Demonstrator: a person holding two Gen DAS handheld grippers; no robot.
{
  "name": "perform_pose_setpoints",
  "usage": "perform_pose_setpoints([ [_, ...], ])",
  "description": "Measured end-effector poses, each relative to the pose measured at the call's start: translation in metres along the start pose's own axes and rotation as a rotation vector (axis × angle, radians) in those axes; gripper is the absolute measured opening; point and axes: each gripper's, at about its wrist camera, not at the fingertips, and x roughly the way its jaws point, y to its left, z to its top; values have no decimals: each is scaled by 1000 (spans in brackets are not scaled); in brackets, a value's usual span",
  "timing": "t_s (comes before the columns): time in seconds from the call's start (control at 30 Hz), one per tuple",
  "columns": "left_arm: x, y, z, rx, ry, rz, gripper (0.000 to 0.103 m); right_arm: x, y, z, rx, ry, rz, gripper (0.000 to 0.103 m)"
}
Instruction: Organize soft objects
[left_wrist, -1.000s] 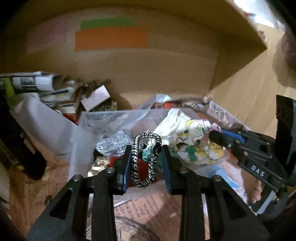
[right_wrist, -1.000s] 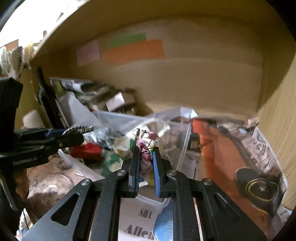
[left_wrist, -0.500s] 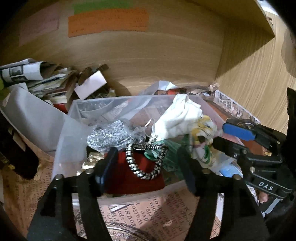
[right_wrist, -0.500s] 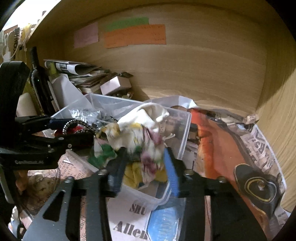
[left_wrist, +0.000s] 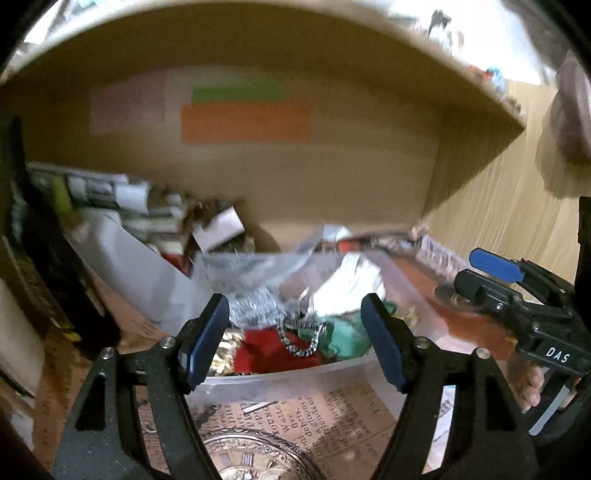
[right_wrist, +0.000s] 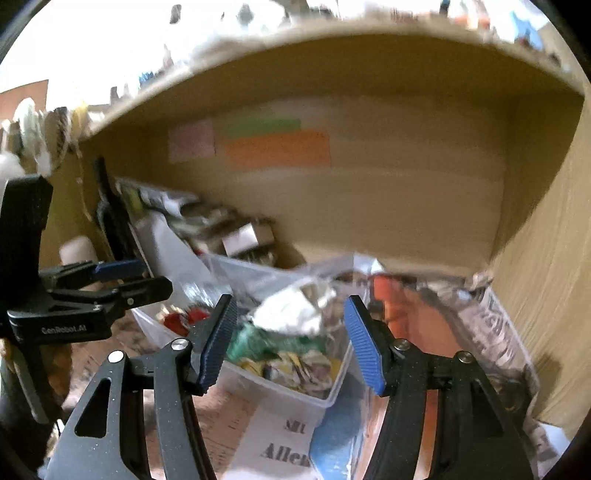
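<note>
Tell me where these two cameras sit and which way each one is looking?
Left wrist: on the left gripper, looking along its open fingers at the clear bin; right gripper at right.
Right wrist: on the right gripper, open, facing the bin; left gripper at left.
Shared: bin, white cloth, orange note.

The storage bin (left_wrist: 280, 373) is translucent, smooth plastic; it holds soft cloth, including a white fabric piece (right_wrist: 291, 310), red felt-like material (left_wrist: 266, 350) and a braided black-and-white hair tie (left_wrist: 301, 338). The shelf back panel (right_wrist: 388, 206) is matt wood-grain laminate bearing matt paper notes (right_wrist: 277, 149). Printed newspaper (left_wrist: 306, 417) lines the shelf; both grippers are matt black plastic with ribbed blue pads (right_wrist: 364, 347).
</note>
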Motion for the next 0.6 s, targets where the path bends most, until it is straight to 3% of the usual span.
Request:
perform_pose_setpoints([
  [0.23, -56, -1, 9, 9, -153, 32, 85, -39, 17, 15, -3, -113, 11, 69],
  [0.37, -77, -2, 9, 6, -205, 39, 97, -54, 24, 18, 2, -162, 14, 84],
  [0.47, -89, -4, 8, 6, -234, 48, 101, -61, 27, 19, -1, -178, 25, 84],
  [0.6, -98, -5, 7, 6, -251, 51, 102, -69, 31, 17, -5, -202, 23, 100],
])
